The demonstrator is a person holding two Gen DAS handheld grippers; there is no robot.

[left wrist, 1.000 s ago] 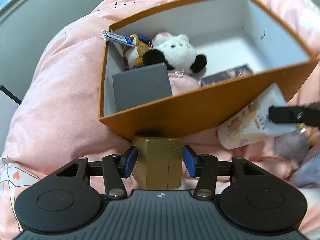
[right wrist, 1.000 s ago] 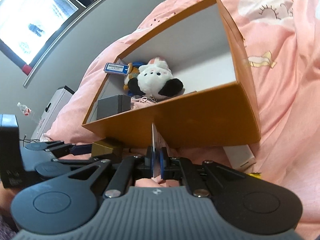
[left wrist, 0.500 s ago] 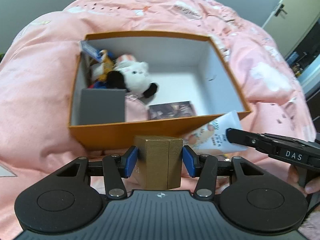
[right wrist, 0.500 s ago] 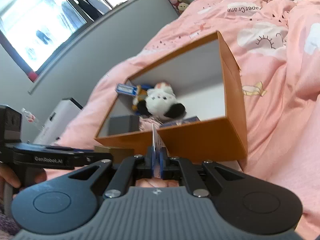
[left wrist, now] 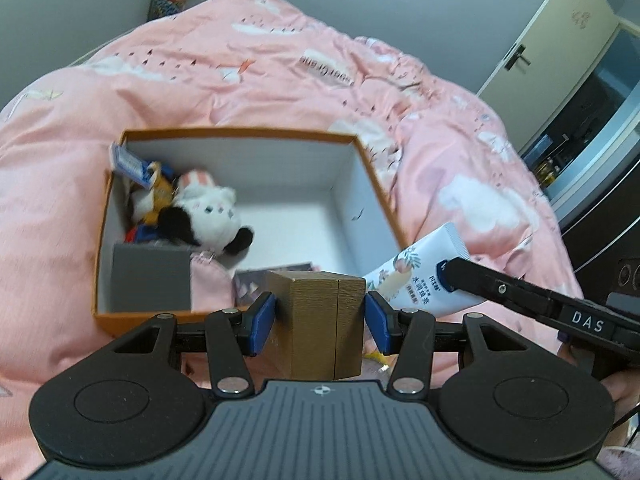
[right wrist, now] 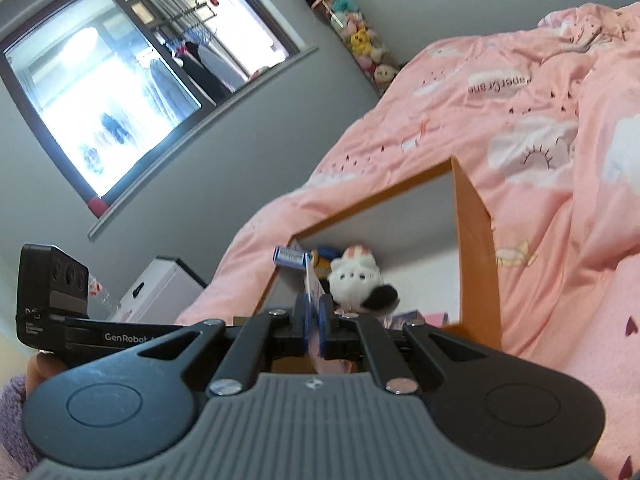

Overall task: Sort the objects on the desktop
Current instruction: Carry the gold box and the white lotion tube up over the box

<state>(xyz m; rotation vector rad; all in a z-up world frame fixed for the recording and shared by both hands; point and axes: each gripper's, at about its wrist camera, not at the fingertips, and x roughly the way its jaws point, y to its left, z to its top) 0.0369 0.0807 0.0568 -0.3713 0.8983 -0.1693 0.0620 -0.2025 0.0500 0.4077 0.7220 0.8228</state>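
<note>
My left gripper [left wrist: 320,316] is shut on a small gold box [left wrist: 320,320], its blue pads [left wrist: 262,322] pressing both sides, and holds it in the air near the front wall of the orange box [left wrist: 240,132]. My right gripper [right wrist: 314,320] is shut on the flat end of a white lotion tube [left wrist: 416,280] and hovers by the box's front right corner. In the right wrist view the tube [right wrist: 310,284] shows only as a thin edge. Inside the box lie a white and black plush [left wrist: 208,216], a grey box [left wrist: 150,280], a blue tag [left wrist: 128,162] and a dark card [left wrist: 276,274].
The orange box rests on a pink duvet [left wrist: 280,72] that covers the bed. The right half of the box floor [left wrist: 300,220] is bare. A grey wall with a window [right wrist: 120,100], a white cabinet [right wrist: 160,284] and a door [left wrist: 560,40] surround the bed.
Both grippers have risen with the gold box and the tube still held. The orange box now sits lower and smaller in both views, and more of the room shows.
</note>
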